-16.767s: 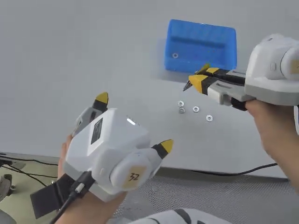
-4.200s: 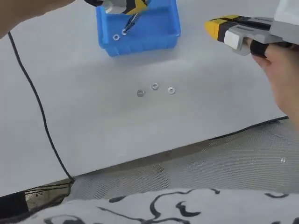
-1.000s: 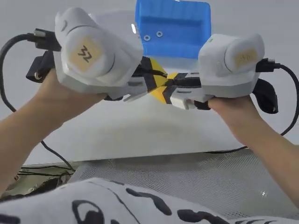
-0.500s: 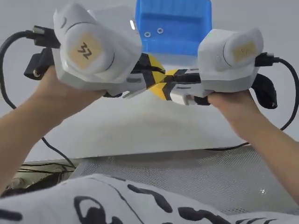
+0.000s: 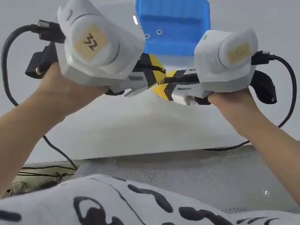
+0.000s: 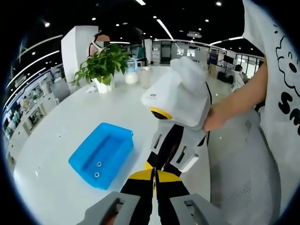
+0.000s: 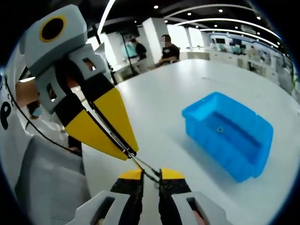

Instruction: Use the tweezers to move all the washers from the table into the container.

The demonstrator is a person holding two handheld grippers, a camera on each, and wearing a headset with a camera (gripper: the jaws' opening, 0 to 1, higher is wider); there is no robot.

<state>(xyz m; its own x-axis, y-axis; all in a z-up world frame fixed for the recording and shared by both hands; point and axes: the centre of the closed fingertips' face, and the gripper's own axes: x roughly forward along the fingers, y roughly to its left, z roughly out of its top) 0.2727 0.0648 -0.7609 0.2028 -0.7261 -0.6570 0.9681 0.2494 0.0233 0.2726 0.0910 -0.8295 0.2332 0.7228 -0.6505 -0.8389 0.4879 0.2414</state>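
The tweezers (image 7: 143,165) stay bridged between the two tools, as a second ago: the left gripper (image 7: 130,153) pinches one end and the right gripper (image 7: 150,175) is narrow, clamped around the other. Two washers (image 5: 159,32) lie in the container (image 5: 187,18), at 12 o'clock beyond them.

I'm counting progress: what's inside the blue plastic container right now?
Two small metal washers lie on the floor of the blue plastic container. In the head view the left gripper and right gripper cover its near corners; nothing can be told there.

We see a white worktop (image 5: 140,123). A blue container (image 5: 183,23) rests on it, with a black cable (image 5: 229,147) near its edge.
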